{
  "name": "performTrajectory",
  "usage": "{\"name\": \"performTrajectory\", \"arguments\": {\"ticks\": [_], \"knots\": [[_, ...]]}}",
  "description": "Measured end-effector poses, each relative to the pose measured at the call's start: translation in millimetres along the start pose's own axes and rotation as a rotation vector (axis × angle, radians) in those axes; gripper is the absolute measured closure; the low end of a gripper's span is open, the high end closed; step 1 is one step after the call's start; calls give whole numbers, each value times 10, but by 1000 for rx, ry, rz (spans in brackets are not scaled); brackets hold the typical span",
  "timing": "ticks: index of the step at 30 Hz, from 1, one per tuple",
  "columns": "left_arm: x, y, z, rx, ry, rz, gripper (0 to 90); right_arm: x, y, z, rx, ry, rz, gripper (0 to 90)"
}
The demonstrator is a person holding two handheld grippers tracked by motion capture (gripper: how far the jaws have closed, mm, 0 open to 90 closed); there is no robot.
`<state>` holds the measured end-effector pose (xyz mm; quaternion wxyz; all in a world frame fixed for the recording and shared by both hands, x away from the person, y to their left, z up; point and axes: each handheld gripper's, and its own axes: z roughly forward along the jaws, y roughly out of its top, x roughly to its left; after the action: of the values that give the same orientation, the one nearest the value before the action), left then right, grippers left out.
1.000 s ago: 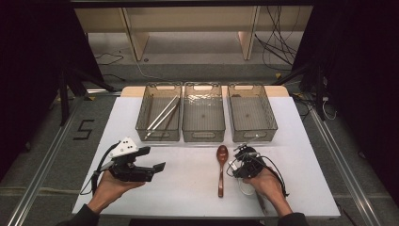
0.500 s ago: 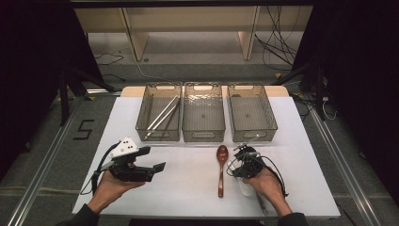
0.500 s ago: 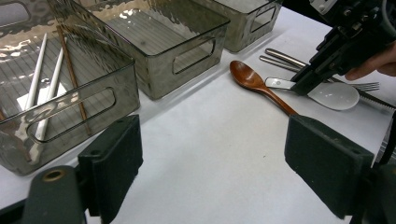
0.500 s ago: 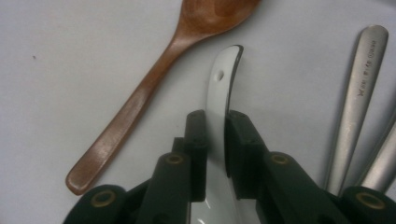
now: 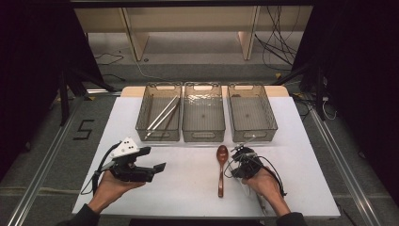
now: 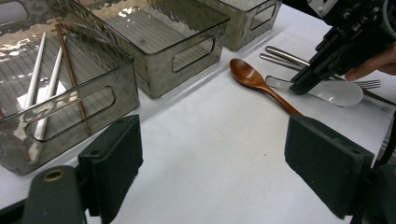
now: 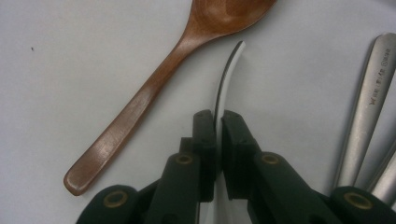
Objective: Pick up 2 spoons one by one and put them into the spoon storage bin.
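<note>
Right tongs [image 7: 218, 122] clamped on a white spoon [image 6: 337, 91], pads pinching the thin handle edge-on; jaws just been closing, with the handle between them. Grip taken near the bowl end, likely for a balanced lift. Spoon low at the tabletop [image 5: 188, 179], bowl just behind the tongs as seen from the left gripper view; lifted or resting, cannot tell. Wooden spoon [image 7: 159, 88] just beside the right tongs, lying flat, handle toward the person, untouched. Metal cutlery [image 7: 369, 112] on the other side of the right tongs, close, handles roughly parallel. Left tongs [image 6: 229, 175] wide, nothing between the jaws, held level above bare tabletop well apart from the right tongs, apparently waiting. Three bins [image 5: 203, 136] in a row beyond both tongs; bin ahead of the left tongs holds chopsticks [image 6: 44, 84], other two look bare. Sorting by type judged the aim; white spoon probably bound for one of the bare bins.
</note>
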<state>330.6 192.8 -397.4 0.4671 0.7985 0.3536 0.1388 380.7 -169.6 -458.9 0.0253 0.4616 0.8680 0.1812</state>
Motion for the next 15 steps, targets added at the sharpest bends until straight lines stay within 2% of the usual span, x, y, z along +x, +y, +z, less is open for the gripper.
{"name": "performTrajectory", "arguments": {"ticks": [4, 7, 15], "knots": [[8, -1, -4, -2, 0, 1, 184, 5, 4, -13, -1, -6, -3, 861], [15, -2, -7, -5, 1, 1, 184, -12, 8, -69, -26, -7, -9, 863], [24, -5, -13, -23, 2, -6, 184, -36, 46, -358, -149, -1, -11, 863]]}}
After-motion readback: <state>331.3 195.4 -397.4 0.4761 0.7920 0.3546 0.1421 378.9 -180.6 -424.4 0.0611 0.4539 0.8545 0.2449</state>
